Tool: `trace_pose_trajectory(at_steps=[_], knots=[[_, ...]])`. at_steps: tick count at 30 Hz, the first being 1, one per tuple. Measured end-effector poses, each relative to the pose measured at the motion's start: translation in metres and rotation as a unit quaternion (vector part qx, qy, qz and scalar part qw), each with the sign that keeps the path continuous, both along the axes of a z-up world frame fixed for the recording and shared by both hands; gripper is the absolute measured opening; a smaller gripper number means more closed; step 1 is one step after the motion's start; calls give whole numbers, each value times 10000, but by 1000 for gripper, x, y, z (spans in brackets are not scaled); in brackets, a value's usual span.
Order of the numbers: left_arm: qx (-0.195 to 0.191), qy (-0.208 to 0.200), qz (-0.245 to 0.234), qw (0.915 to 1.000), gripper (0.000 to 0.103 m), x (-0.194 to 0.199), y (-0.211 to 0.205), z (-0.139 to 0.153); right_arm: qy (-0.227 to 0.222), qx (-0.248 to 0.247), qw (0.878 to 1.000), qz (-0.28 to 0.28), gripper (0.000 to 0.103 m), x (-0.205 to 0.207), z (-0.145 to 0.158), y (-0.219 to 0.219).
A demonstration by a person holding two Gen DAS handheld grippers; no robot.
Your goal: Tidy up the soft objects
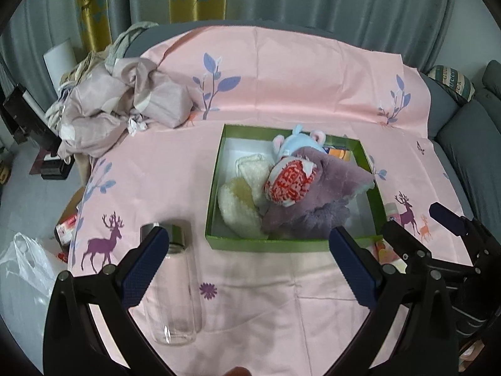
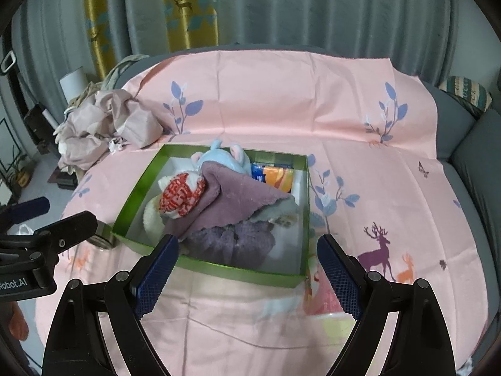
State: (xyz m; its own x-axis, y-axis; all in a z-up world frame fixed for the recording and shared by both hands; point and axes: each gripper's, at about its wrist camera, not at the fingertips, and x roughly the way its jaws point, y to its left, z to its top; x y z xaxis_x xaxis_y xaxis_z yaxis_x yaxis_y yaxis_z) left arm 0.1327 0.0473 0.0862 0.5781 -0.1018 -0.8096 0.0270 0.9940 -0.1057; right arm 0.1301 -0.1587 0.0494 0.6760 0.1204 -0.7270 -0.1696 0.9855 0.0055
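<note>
At frame centre, the green box (image 1: 216,169) holds the purple towel (image 1: 332,172) and plush toys. Both my left hand-held gripper (image 1: 247,266) and right hand-held gripper (image 2: 247,275) hang spread wide, empty.

Home living rm: grey sofa (image 2: 469,153), curtains (image 2: 281,9), crumpled laundry (image 1: 125,103).

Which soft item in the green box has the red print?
The round plush ball with red lettering on white, lying atop the purple towel. The blue plush and cream fleece are plain.
</note>
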Motion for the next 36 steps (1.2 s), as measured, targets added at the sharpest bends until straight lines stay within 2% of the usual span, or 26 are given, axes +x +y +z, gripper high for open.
trace_pose_trajectory(at_steps=[7,9,12,17,28,36], knots=[[24,278,-131,9995,102,-1,-4,0,331,44,9993,-149,90,1,4,-3],[38,362,-98,9993,102,1,-3,1,540,104,9982,-228,90,5,2,-7],[-23,475,-33,9989,102,4,1,2,637,209,9975,-234,90,7,3,-10],[90,668,70,9977,102,10,1,-1,822,259,9960,-254,90,13,2,-13],[551,918,124,9942,102,24,-9,-11,979,217,9946,-263,90,26,-2,-15],[627,1027,79,9927,102,28,-13,-17,1046,211,9939,-276,90,31,-6,-17]])
